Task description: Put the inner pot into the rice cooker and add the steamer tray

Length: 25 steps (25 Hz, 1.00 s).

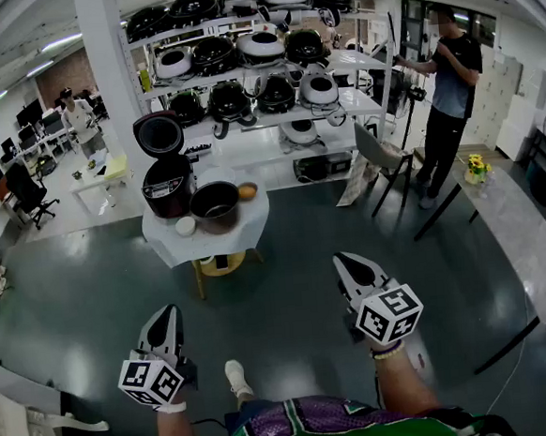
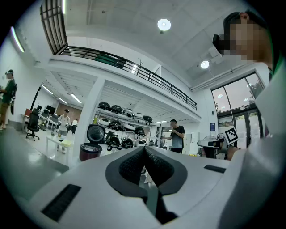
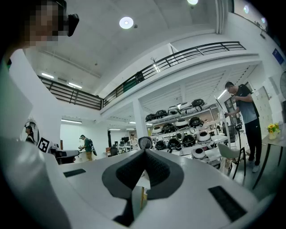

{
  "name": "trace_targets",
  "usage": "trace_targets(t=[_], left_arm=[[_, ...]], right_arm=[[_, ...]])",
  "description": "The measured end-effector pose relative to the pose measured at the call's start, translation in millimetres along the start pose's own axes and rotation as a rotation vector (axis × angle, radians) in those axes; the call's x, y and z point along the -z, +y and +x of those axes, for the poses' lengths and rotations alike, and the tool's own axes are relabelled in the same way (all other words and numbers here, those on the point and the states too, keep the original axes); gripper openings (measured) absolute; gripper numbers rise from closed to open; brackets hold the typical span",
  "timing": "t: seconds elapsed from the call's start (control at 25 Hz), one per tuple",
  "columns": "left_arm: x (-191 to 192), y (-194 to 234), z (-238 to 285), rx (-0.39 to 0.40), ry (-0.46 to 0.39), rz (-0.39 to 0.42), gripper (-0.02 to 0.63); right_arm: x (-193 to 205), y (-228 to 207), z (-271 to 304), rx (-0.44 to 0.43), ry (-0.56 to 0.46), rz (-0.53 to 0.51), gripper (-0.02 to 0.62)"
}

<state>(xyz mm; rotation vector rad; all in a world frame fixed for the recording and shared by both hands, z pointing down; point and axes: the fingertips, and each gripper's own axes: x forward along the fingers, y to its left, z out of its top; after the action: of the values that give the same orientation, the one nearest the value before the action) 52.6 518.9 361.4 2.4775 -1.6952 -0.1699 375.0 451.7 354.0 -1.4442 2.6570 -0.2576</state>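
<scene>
Closed and empty, the white left gripper [image 1: 167,312] and white right gripper [image 1: 345,260] have their pads [image 2: 133,166] touching. Well ahead of the fingertips [image 1: 171,314] stand a round white table [image 1: 167,246], a dark open-lidded rice cooker [image 1: 167,188] and, just beside it, a dark metal inner pot [image 1: 216,206]. Risk: arriving shut could knock the pot. Only the head view shows it; the gripper views confirm the closure.

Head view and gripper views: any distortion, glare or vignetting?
Head view: fisheye bends the shelves, glare streaks the floor. Left gripper view: black vignette, shut left tongs fill the bottom. Right gripper view: same vignette, ceiling lamp blown out.
</scene>
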Motion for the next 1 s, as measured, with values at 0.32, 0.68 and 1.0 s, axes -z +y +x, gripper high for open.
trace_targets(t=[0.32, 0.68, 1.0], left_arm=[[-4, 0, -5, -0.014, -0.006, -0.002, 0.021], [-1, 0, -3, -0.017, -0.008, 0.011, 0.021], [-2, 0, 5, -0.024, -0.002, 0.010, 0.021]], right_arm=[[-2, 1, -3, 0.002, -0.004, -0.009, 0.002], [-4, -3, -7, 0.004, -0.010, -0.022, 0.002], [-5, -19, -8, 0.025, -0.038, -0.009, 0.006]])
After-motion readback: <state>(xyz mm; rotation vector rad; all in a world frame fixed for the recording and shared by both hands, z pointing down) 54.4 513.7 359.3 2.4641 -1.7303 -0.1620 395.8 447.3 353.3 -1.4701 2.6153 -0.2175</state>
